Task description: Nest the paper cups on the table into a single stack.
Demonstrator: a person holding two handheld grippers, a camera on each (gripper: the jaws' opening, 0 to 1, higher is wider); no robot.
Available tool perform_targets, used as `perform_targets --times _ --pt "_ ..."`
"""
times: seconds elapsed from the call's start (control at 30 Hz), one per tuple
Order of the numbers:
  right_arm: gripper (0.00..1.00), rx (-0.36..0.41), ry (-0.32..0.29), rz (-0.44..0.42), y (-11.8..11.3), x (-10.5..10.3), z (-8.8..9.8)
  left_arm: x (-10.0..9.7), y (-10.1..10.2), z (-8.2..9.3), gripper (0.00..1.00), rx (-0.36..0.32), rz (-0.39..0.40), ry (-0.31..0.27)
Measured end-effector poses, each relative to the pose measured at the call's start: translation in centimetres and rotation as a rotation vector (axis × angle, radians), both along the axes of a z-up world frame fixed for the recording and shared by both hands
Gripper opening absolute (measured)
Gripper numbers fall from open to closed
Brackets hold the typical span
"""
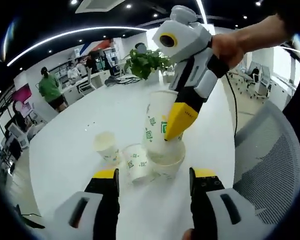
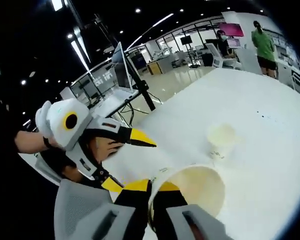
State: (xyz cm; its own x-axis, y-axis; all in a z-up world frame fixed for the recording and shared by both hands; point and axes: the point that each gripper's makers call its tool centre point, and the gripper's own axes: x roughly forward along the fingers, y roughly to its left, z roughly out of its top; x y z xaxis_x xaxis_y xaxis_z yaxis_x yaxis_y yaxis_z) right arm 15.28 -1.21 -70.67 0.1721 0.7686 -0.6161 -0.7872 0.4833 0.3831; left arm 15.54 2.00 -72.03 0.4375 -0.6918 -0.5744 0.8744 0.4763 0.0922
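My left gripper view shows a white tabletop (image 1: 80,145). Three paper cups stand on it: a single cup (image 1: 106,146), a second cup (image 1: 135,162) just beside it, and a wider cup (image 1: 167,160) touching the second. A potted plant (image 1: 146,62) stands at the far edge.

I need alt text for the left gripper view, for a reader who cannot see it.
The right gripper holds a paper cup by its rim, tilted over another cup on the white table. Two more cups stand beside it, beyond the open left gripper.
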Motion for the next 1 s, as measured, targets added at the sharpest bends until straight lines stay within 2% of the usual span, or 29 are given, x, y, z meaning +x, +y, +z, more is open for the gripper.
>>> perform_targets --times 0.17,0.3,0.47,0.63,0.77,1.0 --pt "0.00 -0.087 -0.039 0.067 -0.7 -0.1 -0.4 0.4 0.7 -1.0 0.58 -0.040 0.066 0.047" --pt "0.00 -0.153 -0.069 0.135 -1.1 -0.4 -0.7 0.2 1.4 -2.2 0.60 -0.040 0.096 0.078" --pt "0.00 -0.229 -0.098 0.211 -1.2 -0.7 -1.2 -0.2 1.7 -2.6 0.60 -0.046 0.113 0.100" --pt "0.00 -0.275 -0.115 0.253 -1.2 -1.4 -1.4 0.0 2.0 -2.7 0.60 -0.054 0.129 0.107" --pt "0.00 -0.321 -0.132 0.290 -1.2 -0.7 -2.5 0.0 2.2 -3.0 0.59 -0.058 0.139 0.113" --pt "0.00 -0.347 -0.134 0.323 -0.7 -1.1 -2.9 -0.2 2.6 -3.6 0.59 -0.059 0.151 0.128"
